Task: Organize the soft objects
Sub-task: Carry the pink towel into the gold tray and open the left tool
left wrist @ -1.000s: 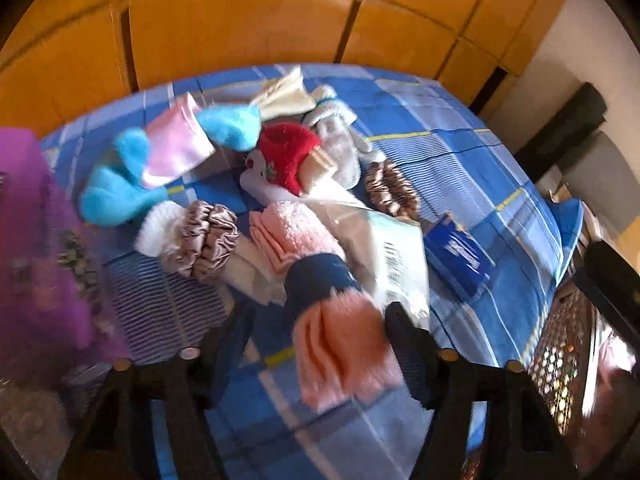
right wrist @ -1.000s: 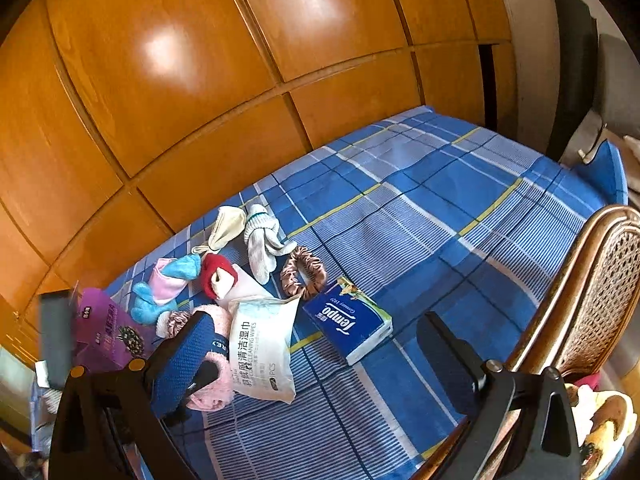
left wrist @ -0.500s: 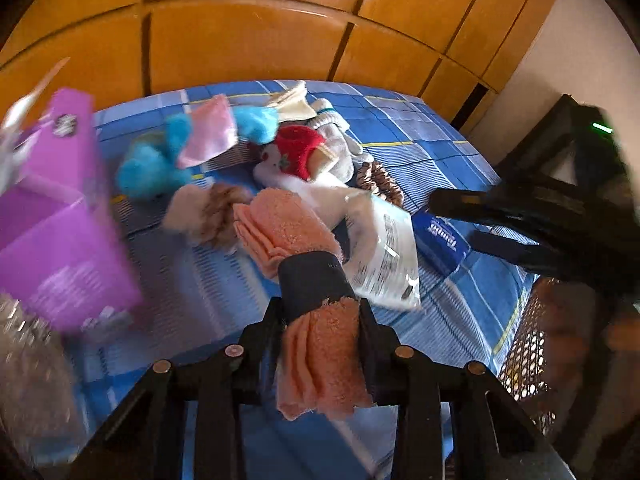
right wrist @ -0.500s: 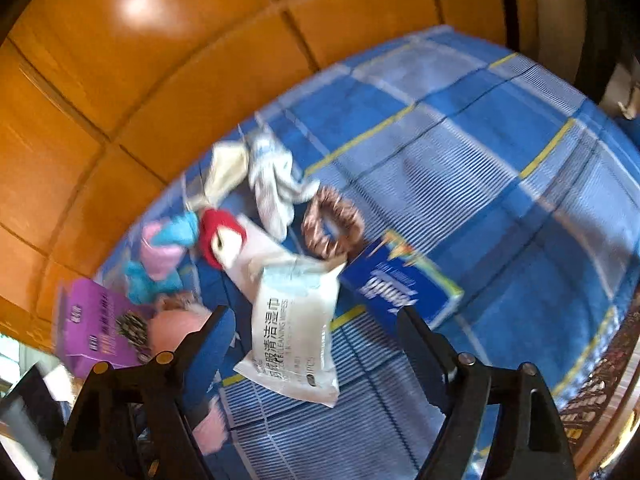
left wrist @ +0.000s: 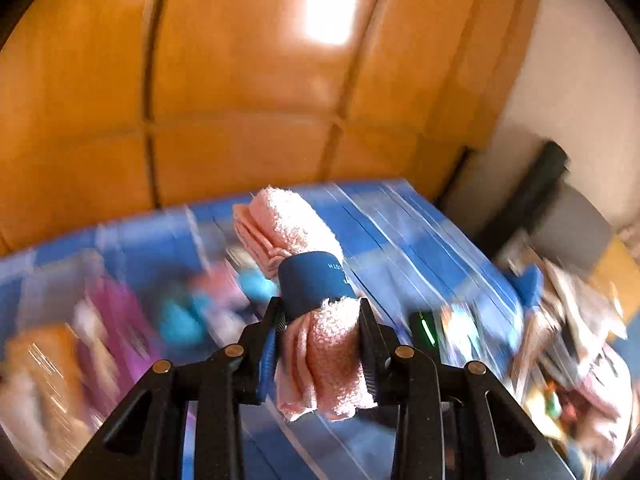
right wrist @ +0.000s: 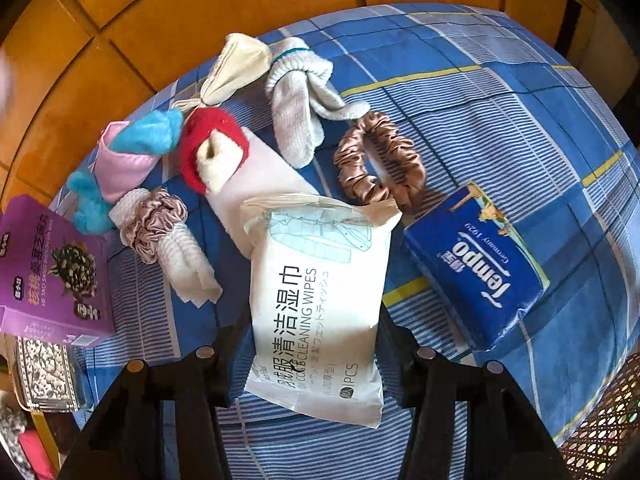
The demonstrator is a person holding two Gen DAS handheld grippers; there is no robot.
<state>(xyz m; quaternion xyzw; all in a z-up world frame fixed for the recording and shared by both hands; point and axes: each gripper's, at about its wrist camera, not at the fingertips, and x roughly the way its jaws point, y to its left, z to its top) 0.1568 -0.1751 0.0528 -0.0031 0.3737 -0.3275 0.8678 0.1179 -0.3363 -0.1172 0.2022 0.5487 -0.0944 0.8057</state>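
Observation:
My left gripper (left wrist: 320, 308) is shut on a rolled pink towel (left wrist: 288, 220) wrapped in a navy band (left wrist: 312, 280), and holds it above the blurred blue plaid bed (left wrist: 400, 240). My right gripper (right wrist: 312, 316) points down over a white pack of cleaning wipes (right wrist: 316, 264). Its jaws are closing, with the pack lying flat between the two fingers and not visibly squeezed. Around it lie a brown scrunchie (right wrist: 380, 164), grey socks (right wrist: 296, 100), a red-and-cream soft item (right wrist: 212, 148), a pink-and-blue fluffy piece (right wrist: 128, 152) and a white cloth in a scrunchie (right wrist: 160, 224).
A blue Tempo tissue pack (right wrist: 476, 264) lies right of the wipes. A purple box (right wrist: 48, 268) stands at the bed's left edge. A rattan chair (right wrist: 600, 432) is at the lower right. Wooden panels (right wrist: 120, 20) back the blue plaid bed cover (right wrist: 520, 120).
My left gripper closed on the pink towel and lifted it off the bed. My right gripper came down over the wipes pack and its jaws narrowed around it.

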